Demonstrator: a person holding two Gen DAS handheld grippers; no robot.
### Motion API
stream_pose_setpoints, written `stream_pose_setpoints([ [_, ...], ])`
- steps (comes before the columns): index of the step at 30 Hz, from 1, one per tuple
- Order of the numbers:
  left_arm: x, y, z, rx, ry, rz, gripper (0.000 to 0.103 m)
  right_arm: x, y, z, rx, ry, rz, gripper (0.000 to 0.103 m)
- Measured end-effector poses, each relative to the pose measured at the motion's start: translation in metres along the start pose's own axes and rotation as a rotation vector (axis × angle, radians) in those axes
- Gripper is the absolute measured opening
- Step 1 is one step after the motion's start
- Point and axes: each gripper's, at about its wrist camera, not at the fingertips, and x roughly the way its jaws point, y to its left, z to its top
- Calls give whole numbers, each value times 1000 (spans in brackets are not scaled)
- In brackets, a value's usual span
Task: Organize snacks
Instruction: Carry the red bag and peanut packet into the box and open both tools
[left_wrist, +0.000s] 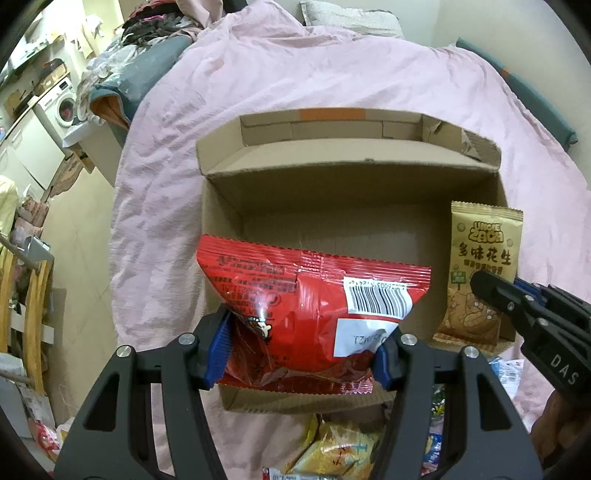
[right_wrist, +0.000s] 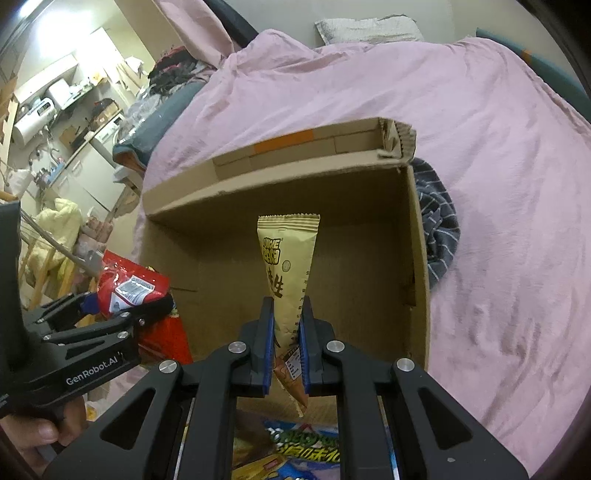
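An open cardboard box (left_wrist: 221, 177) lies on a pink bedspread; it also shows in the right wrist view (right_wrist: 417, 258). My left gripper (left_wrist: 301, 347) is shut on a red snack bag (left_wrist: 306, 295) and holds it over the box's near left part. My right gripper (right_wrist: 287, 343) is shut on a tan peanut packet (right_wrist: 290, 258) and holds it upright over the box's right side. The packet (left_wrist: 480, 258) and the right gripper (left_wrist: 517, 306) show at the right in the left wrist view. The red bag (right_wrist: 125, 288) and left gripper (right_wrist: 110, 314) show at the left in the right wrist view.
More snack packets (left_wrist: 332, 446) lie on the bed in front of the box, also seen in the right wrist view (right_wrist: 295, 446). A striped dark cloth (right_wrist: 439, 229) lies right of the box. The pink bedspread (left_wrist: 295, 74) spreads beyond. Room clutter stands at the left.
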Motion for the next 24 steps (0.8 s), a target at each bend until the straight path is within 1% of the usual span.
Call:
stream_pose_setpoints([
  [4,12,-5,-3,32,-10,24,57,16,-5,-4,15,45,23,12],
  [7,20,-8,-6,42,5,22,57,28,-6,-4,16,74,36,12],
  [12,26,-15,-9,72,9,35,58,36,-9,-8,17,100,35,12],
  [16,28,-15,-10,66,21,29,60,39,-13,-9,38,111,39,12],
  [19,28,-17,-10,65,32,3,61,40,-13,-7,40,105,33,12],
  [21,29,-17,-10,68,38,-13,65,43,-12,-5,44,107,32,12],
  [23,30,-19,-10,71,48,-23,75,43,-11,-6,43,97,33,12],
  [24,30,-20,-10,71,47,-24,77,43,-9,-6,29,92,30,12],
])
